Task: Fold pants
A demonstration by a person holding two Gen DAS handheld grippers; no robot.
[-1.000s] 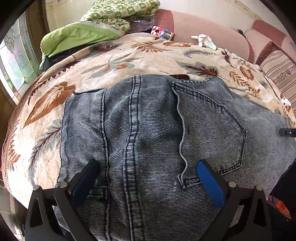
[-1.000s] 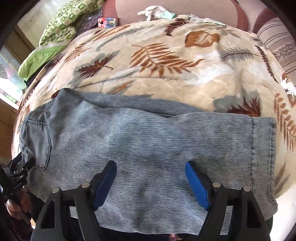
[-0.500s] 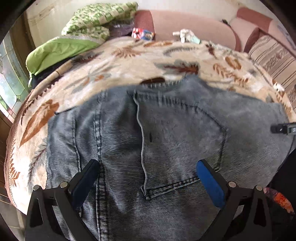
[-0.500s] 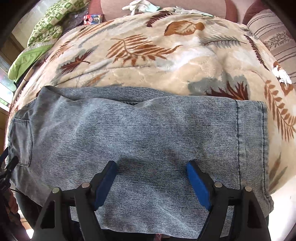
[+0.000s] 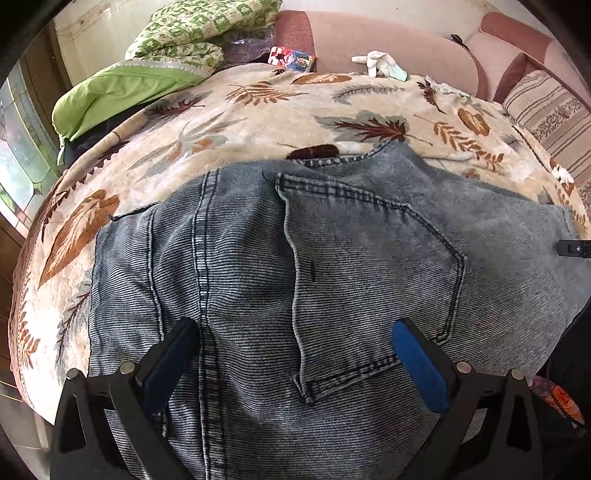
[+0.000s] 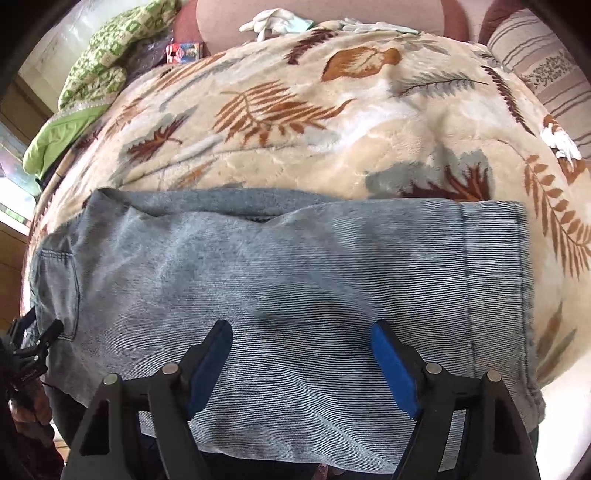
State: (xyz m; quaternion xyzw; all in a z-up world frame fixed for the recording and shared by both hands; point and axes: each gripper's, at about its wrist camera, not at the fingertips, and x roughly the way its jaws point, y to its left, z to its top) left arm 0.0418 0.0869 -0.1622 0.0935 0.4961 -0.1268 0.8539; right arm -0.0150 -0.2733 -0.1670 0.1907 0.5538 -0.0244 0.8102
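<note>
The left gripper (image 5: 293, 354) points steeply down over the pants (image 5: 332, 280), its two black hinged arms spread wide and its flat blue pads (image 5: 419, 369) standing clear of each other with nothing pinched between them. Under it lies the seat end of the garment: faded blue-grey denim with a fine ribbed weave, a thick double-stitched seam running up between the fingers, and a five-sided back pocket (image 5: 373, 266) outlined in dark thread.

The right gripper (image 6: 301, 356) is spread just as wide, blue pads (image 6: 393, 369) apart, over the leg part of the pants (image 6: 295, 280). Whether the tips touch the cloth cannot be told. Here the denim lies as a broad, mostly flat band across the view, with soft ripples near the middle, a second layer showing along its far edge, and a stitched hem (image 6: 517, 288) at the right end. The near edge hangs over the front of the surface.

The pants rest on a plush cream blanket (image 6: 314, 147) printed with rust, brown and grey leaves and ferns. Beyond it sit a green quilted bundle (image 5: 192, 33), a smooth lime-green pillow (image 5: 118, 92), a small colourful box (image 5: 291, 57), pale gloves (image 6: 277, 18) and a pink upholstered sofa back (image 5: 388, 40) with a striped cushion (image 5: 546, 114).
</note>
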